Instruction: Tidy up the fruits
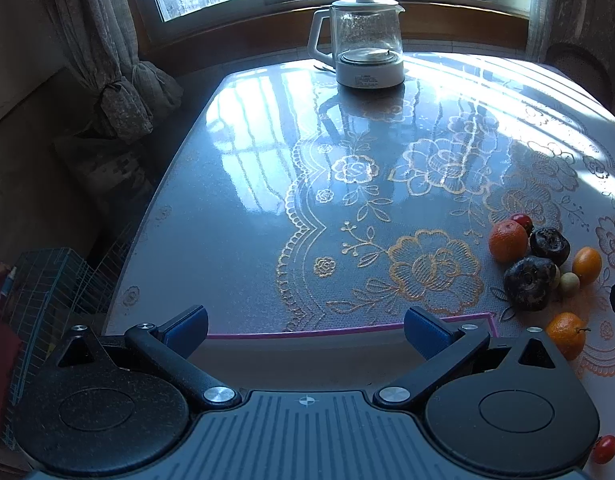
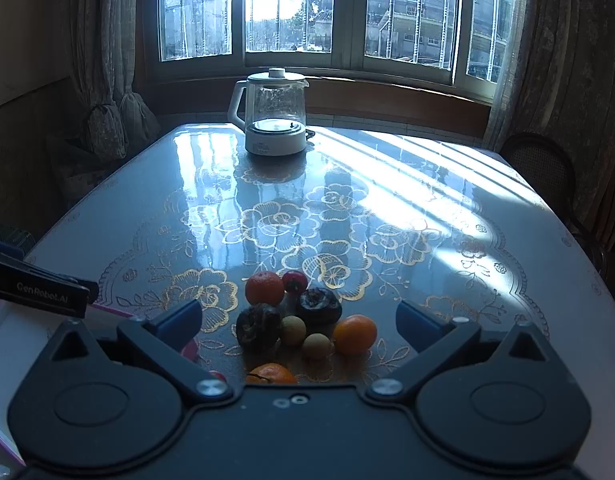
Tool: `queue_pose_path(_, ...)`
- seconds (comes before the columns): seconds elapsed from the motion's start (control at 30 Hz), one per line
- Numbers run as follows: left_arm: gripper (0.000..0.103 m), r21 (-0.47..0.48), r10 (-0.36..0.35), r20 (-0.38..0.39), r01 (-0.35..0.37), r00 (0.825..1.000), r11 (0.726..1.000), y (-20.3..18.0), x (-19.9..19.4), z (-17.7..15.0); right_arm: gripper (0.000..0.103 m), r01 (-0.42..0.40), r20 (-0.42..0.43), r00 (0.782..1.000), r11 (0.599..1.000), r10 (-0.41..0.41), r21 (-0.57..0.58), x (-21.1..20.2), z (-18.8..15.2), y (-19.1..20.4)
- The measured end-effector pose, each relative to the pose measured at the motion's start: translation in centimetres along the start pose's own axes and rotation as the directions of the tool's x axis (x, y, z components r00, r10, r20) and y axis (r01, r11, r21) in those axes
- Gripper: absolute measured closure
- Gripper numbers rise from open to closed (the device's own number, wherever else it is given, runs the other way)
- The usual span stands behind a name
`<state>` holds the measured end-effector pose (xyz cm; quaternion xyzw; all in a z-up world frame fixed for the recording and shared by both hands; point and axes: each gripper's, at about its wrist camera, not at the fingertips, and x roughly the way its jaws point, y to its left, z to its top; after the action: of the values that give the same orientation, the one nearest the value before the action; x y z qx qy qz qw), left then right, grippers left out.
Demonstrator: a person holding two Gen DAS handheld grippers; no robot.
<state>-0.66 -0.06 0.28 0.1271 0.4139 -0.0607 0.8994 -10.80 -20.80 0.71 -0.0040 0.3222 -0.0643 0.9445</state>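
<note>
A cluster of fruit lies on the table: an orange (image 2: pixel 264 288), a small red fruit (image 2: pixel 294 282), two dark wrinkled fruits (image 2: pixel 258 328) (image 2: pixel 319 306), two pale round fruits (image 2: pixel 293 330), another orange (image 2: pixel 354 334) and a tangerine (image 2: pixel 271 374) nearest me. My right gripper (image 2: pixel 299 320) is open and empty, just short of the cluster. My left gripper (image 1: pixel 306 326) is open and empty over a white tray with a pink rim (image 1: pixel 347 330); the fruit cluster (image 1: pixel 527 280) lies to its right. A red fruit (image 1: pixel 603 449) lies at the bottom right.
A glass kettle with a white base (image 2: pixel 275 114) stands at the far end of the glossy flowered table (image 2: pixel 387 220). Windows and curtains are behind it. A chair (image 2: pixel 543 168) stands at the right. A wire basket (image 1: pixel 47 280) sits beyond the table's left edge.
</note>
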Motion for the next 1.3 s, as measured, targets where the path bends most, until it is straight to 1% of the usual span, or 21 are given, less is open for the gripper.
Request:
queue_pose_path(0.27, 0.0, -0.01, 0.0, 0.009, 0.0, 1.0, 1.0, 0.0, 0.0, 0.0, 0.0, 0.0, 0.001, 1.0, 1.0, 0.0, 0.001, 0.0, 0.0, 0.0)
queue_pose_path(0.37, 0.0, -0.014, -0.016, -0.002, 0.016, 1.0, 1.0, 0.1, 0.1, 0.1, 0.0, 0.003, 0.0, 1.0, 1.0, -0.003, 0.001, 0.0, 0.0, 0.0)
queue_pose_path(0.5, 0.0, -0.044, -0.036, -0.054, 0.033, 0.998, 0.998, 0.4, 0.7, 0.3, 0.0, 0.003, 0.001, 1.0, 1.0, -0.003, 0.002, -0.1, 0.0, -0.1)
queue_pose_path(0.6, 0.0, -0.068, -0.059, -0.078, 0.053, 0.995, 0.996, 0.6, 1.1, 0.2, 0.0, 0.003, 0.002, 1.0, 1.0, -0.003, 0.002, -0.1, 0.0, -0.1)
queue_pose_path(0.67, 0.0, -0.099, -0.064, -0.081, 0.055, 0.995, 0.994, 0.9, 1.3, 0.2, 0.0, 0.004, 0.001, 1.0, 1.0, -0.004, 0.002, -0.1, 0.0, -0.1)
queue_pose_path(0.77, 0.0, -0.139, -0.058, -0.061, 0.049, 0.996, 0.989, 1.5, 1.2, 0.3, 0.0, 0.005, 0.002, 1.0, 1.0, -0.005, 0.003, -0.2, 0.0, -0.1)
queue_pose_path(0.83, 0.0, -0.136, -0.03, -0.045, 0.023, 0.999, 0.99, 1.4, 1.0, 0.3, 0.0, 0.003, 0.004, 1.0, 1.0, -0.003, 0.005, -0.2, 0.0, -0.2)
queue_pose_path(0.97, 0.0, -0.073, 0.03, -0.039, -0.032, 0.999, 0.997, 0.8, 1.0, 0.7, 0.0, 0.002, 0.002, 1.0, 1.0, -0.002, 0.003, -0.2, 0.0, 0.0)
queue_pose_path(1.07, 0.0, -0.084, 0.01, -0.045, -0.013, 0.999, 0.996, 1.0, 0.9, 0.7, 0.0, 0.0, 0.004, 1.0, 1.0, 0.0, -0.003, -0.1, 0.0, 0.1)
queue_pose_path(1.3, 0.0, -0.08, 0.011, -0.049, -0.015, 0.999, 0.997, 0.9, 1.1, 0.6, 0.0, 0.004, -0.001, 1.0, 1.0, -0.004, 0.005, 0.0, -0.1, -0.2)
